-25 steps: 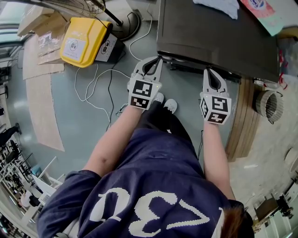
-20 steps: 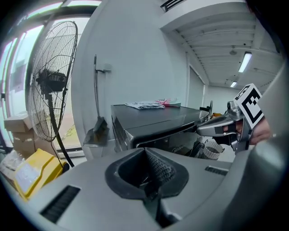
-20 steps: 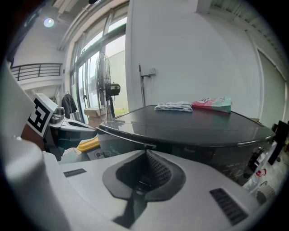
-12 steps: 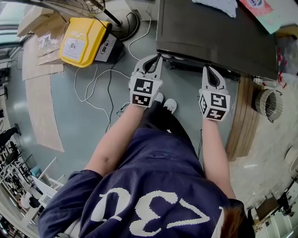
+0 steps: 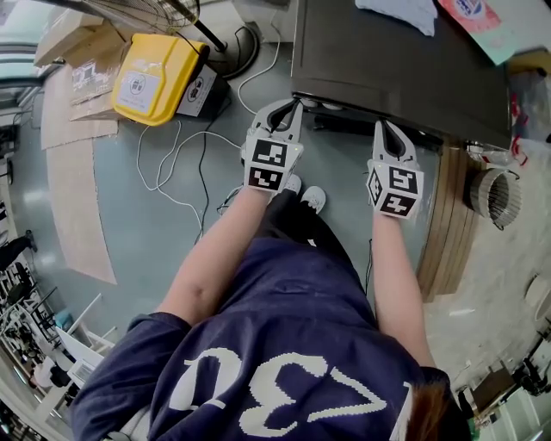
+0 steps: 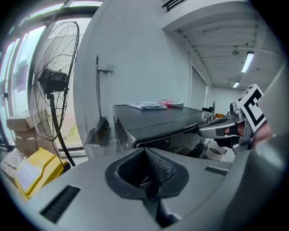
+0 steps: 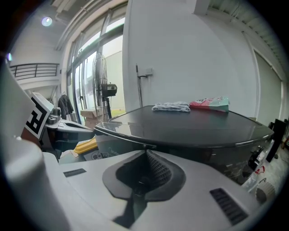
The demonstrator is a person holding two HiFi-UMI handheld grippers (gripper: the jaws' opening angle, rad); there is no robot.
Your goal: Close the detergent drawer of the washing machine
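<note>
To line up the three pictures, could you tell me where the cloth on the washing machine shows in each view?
Head view: cloth at the top edge, right of centre.
Left gripper view: cloth just above centre.
Right gripper view: cloth above centre, slightly right.
Shared landmark: the pink packet beside it.

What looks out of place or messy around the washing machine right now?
Nothing looks damaged or spilled. A white cable sprawls in loose loops across the floor near the person's shoes, and a crumpled cloth and a packet lie on top of the washing machine.
</note>
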